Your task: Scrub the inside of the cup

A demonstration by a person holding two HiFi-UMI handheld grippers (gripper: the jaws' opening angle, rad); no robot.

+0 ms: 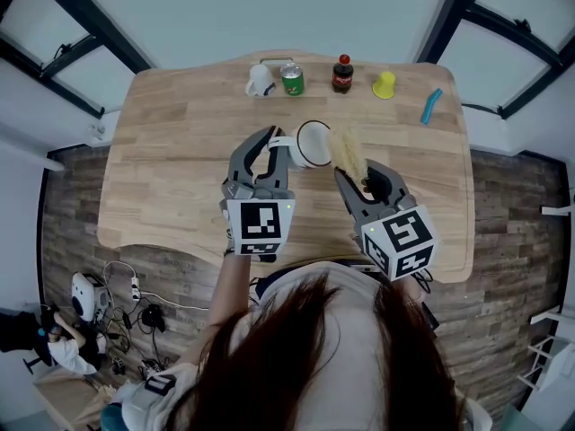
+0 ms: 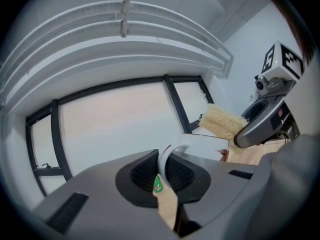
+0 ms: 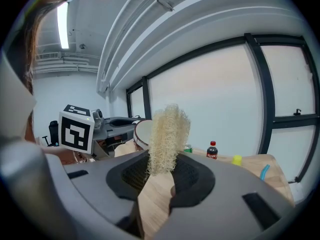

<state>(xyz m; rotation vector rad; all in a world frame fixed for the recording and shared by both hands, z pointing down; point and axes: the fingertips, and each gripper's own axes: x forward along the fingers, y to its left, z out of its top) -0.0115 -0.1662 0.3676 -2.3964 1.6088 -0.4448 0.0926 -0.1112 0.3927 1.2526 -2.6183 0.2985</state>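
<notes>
A white cup (image 1: 311, 144) with a dark rim is held above the wooden table (image 1: 180, 169), tipped on its side. My left gripper (image 1: 272, 145) is shut on its handle (image 2: 169, 156), and the cup's body (image 2: 207, 145) shows past the jaws. My right gripper (image 1: 352, 174) is shut on a pale yellow loofah sponge (image 1: 348, 153), which sits right beside the cup's mouth. In the right gripper view the sponge (image 3: 166, 136) stands up between the jaws, with the cup's opening (image 3: 142, 132) just behind it to the left.
Along the table's far edge stand a small white mug (image 1: 260, 80), a green can (image 1: 292, 78), a dark cola bottle (image 1: 342, 74), a yellow cup (image 1: 384, 84) and a blue tool (image 1: 431, 106). Wooden floor and cables lie beyond the table's left side.
</notes>
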